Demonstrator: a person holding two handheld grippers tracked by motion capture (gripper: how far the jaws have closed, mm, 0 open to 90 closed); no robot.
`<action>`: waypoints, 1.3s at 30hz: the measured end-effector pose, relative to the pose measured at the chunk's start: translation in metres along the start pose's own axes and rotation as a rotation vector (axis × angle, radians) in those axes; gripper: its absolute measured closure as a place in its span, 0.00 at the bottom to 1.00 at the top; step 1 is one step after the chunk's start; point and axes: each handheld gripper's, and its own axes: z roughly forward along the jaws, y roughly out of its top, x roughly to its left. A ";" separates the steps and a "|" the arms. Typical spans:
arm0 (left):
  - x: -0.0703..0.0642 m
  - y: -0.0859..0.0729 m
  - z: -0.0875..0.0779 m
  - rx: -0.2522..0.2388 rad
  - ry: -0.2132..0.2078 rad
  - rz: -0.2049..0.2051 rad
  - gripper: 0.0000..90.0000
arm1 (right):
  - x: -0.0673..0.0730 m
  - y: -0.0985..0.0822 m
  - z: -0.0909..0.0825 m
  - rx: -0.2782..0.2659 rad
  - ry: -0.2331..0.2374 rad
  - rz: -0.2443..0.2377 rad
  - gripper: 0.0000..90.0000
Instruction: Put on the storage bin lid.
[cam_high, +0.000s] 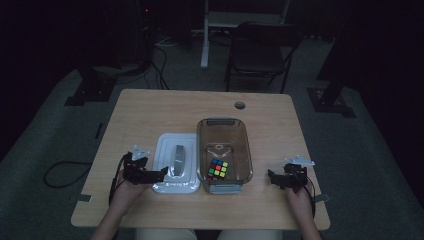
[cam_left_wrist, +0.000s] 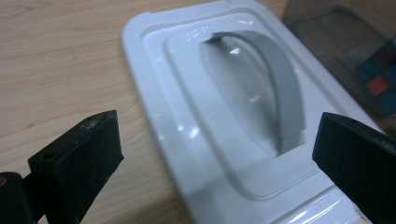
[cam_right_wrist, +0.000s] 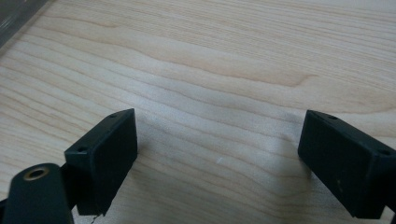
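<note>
White lid, one; one cube; left tool, right tool both gape.

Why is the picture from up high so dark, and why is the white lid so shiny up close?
In the high view the room is dim, so the table looks dull and the floor nearly black. In the left gripper view, light bounces off the white lid as bright streaks, and the black jaws nearest the camera look soft. In the right gripper view, the wood grain is bright and clear.
</note>
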 end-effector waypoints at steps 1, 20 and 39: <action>-0.002 0.001 0.001 -0.002 -0.004 0.003 0.02 | 0.000 0.000 0.000 0.000 0.000 0.000 0.13; -0.028 0.015 0.029 -0.023 -0.060 0.057 0.21 | 0.000 0.000 0.000 0.000 0.000 0.000 0.13; -0.031 0.017 0.060 0.009 -0.056 0.049 0.55 | 0.000 0.000 0.000 0.000 0.000 0.000 0.13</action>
